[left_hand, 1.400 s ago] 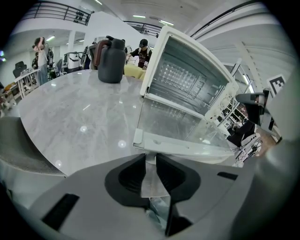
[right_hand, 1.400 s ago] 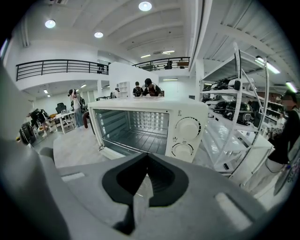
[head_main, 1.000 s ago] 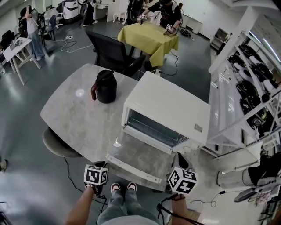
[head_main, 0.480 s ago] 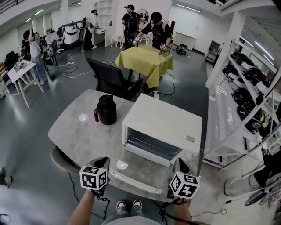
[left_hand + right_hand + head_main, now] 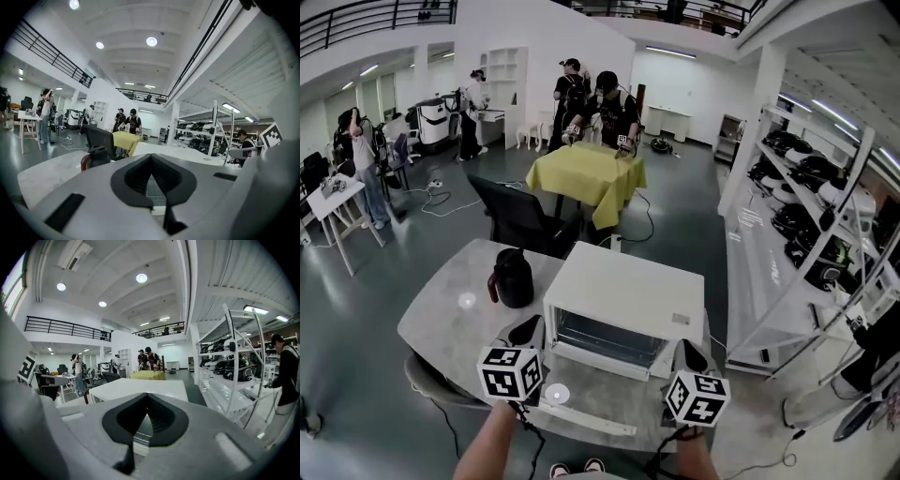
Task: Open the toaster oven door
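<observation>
Door point(image 5: 600, 398) of the toaster oven point(image 5: 623, 291) lies folded flat over the surface point(image 5: 450, 314) — opening looks done. Left claw point(image 5: 528, 330) and right claw point(image 5: 688, 354) hover pinched together, empty; next calls only for backing away.

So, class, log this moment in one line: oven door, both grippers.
toaster oven door: open, lying flat | left gripper: jaws just closed, empty | right gripper: shut, empty

The left grey gripper point(image 5: 528, 331) has just closed on nothing. The right grey gripper point(image 5: 690, 354) is closed and empty too.
</observation>
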Motion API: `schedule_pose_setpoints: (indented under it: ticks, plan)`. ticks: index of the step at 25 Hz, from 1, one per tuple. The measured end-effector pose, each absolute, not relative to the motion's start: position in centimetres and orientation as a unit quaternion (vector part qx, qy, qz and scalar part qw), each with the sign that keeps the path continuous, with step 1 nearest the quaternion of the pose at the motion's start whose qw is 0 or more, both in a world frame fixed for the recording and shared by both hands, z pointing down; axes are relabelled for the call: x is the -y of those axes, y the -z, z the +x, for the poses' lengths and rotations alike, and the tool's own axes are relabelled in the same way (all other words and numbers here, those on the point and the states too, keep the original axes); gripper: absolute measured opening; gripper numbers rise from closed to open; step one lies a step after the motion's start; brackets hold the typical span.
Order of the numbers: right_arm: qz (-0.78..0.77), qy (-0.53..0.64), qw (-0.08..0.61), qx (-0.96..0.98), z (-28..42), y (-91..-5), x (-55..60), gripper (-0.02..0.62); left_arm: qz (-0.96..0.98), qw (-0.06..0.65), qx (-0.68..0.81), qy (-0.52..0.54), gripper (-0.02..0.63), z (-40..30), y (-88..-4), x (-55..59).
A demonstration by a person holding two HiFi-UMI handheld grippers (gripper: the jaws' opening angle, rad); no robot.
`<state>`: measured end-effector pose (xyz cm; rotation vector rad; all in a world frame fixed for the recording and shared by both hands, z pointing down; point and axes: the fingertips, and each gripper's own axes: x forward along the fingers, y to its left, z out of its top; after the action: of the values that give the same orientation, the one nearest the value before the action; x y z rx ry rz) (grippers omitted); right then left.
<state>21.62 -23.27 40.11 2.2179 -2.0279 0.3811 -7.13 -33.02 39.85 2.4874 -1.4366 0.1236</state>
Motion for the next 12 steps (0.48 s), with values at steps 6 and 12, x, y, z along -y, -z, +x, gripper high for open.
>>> schedule_pose_setpoints:
  ticks: [6,12]
  plan:
    - [0.736,-0.12,0.055,0.664,21.8,-39.7,22.8,0.005,0.858,0.135,0.495,-0.033,0.005,-5.8,-39.4,33.3]
    - [0.737,-0.109,0.051,0.665,21.8,-39.3,22.5,0.005,0.859,0.133,0.492,-0.039,0.005,-5.5,-39.8,33.2]
